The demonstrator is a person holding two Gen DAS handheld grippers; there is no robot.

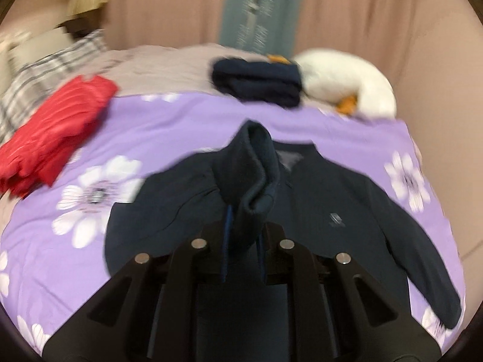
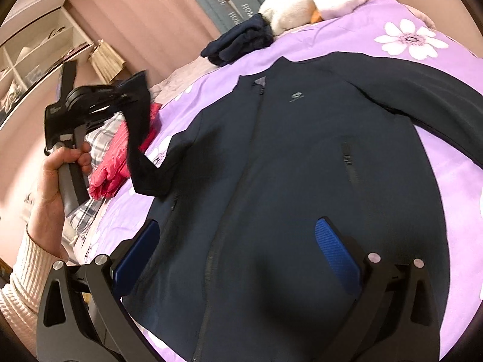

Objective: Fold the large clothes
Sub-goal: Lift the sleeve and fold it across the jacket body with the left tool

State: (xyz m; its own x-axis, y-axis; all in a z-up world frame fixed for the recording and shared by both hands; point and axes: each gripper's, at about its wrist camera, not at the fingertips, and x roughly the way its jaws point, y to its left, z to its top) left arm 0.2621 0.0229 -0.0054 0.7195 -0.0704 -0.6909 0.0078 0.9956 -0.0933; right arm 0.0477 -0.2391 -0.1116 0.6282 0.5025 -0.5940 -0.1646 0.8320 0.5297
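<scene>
We had the jacket flat on the quilt, its sleeve clamped in our left gripper. Our right gripper hovered over the hem, jaws apart. Best to lay that sleeve straight across the chest, without twisting.

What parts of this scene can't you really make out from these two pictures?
- Cuff of the navy jacket sleeve: left wrist view, pinched inside the left tongs.
- Jacket hem: both views, hidden behind tongs bodies.
- Chest logo: too small.
- Red garment: motion-blurred.
</scene>
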